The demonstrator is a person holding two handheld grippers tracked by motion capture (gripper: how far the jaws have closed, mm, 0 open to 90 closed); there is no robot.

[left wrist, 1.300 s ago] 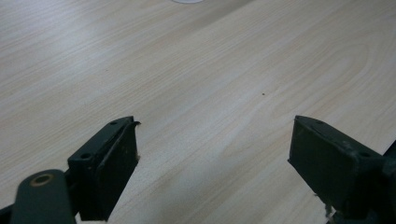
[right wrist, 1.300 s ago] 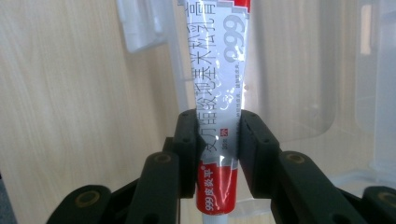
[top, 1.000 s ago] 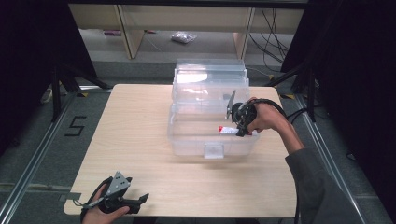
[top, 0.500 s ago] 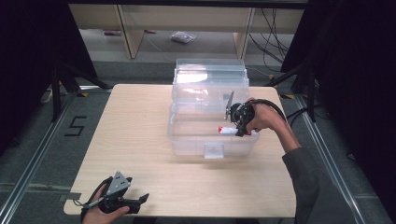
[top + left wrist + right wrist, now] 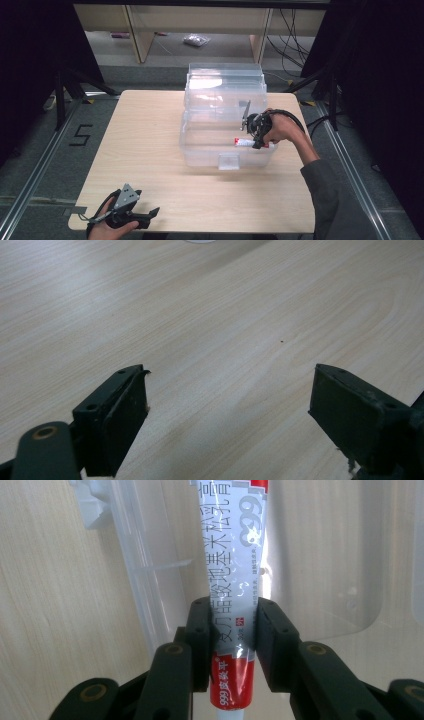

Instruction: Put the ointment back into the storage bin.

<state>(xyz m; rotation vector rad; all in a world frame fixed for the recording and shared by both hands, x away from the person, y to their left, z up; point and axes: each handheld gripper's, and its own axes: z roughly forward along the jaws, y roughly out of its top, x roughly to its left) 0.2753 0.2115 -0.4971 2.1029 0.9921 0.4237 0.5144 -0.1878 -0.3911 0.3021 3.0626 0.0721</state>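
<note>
Clearly "999" tube (red-white) in right claw

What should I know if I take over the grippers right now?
Right gripper: shut on the red-and-white tube, held over the open clear plastic box at its right side.
Left gripper: open, holding nothing, low over the wooden table at the near left corner.
Done: the tube is gripped and brought to the box.
Left: probably lower the tube into the box and let go. The box lid stands open behind it.
</note>
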